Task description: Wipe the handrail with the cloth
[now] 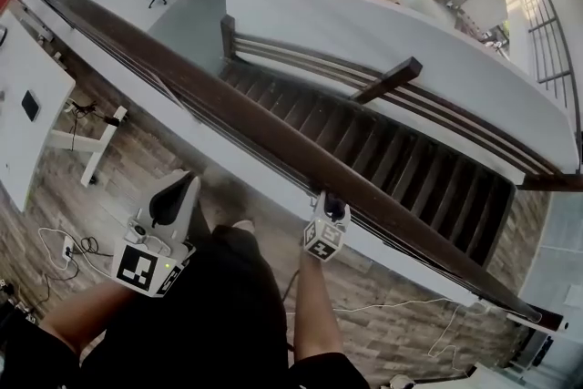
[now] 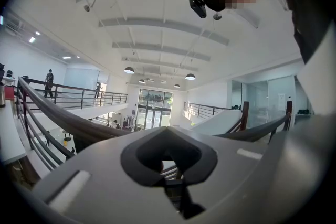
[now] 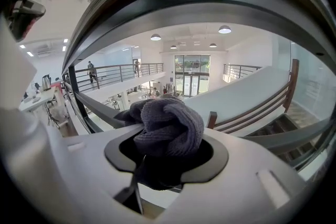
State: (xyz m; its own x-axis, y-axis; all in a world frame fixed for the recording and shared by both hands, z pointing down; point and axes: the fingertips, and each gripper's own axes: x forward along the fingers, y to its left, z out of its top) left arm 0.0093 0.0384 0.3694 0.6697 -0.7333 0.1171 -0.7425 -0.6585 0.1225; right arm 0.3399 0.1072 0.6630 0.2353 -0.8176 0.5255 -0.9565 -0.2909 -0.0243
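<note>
The dark wooden handrail (image 1: 273,134) runs diagonally from top left to bottom right in the head view. My right gripper (image 1: 333,209) is right under its near side, shut on a bunched grey knitted cloth (image 3: 169,124). In the right gripper view the handrail (image 3: 210,0) arcs close overhead, just above the cloth; I cannot tell whether they touch. My left gripper (image 1: 176,193) hangs lower and to the left, well short of the rail, over the wood floor. Its jaws (image 2: 169,157) are shut with nothing between them and point up toward the ceiling.
Beyond the rail a dark staircase (image 1: 392,155) drops away, bounded by a white wall (image 1: 364,32). A white desk (image 1: 27,100) stands at the left, with cables (image 1: 64,246) on the wood floor. The person's dark-clothed legs (image 1: 219,305) fill the bottom centre.
</note>
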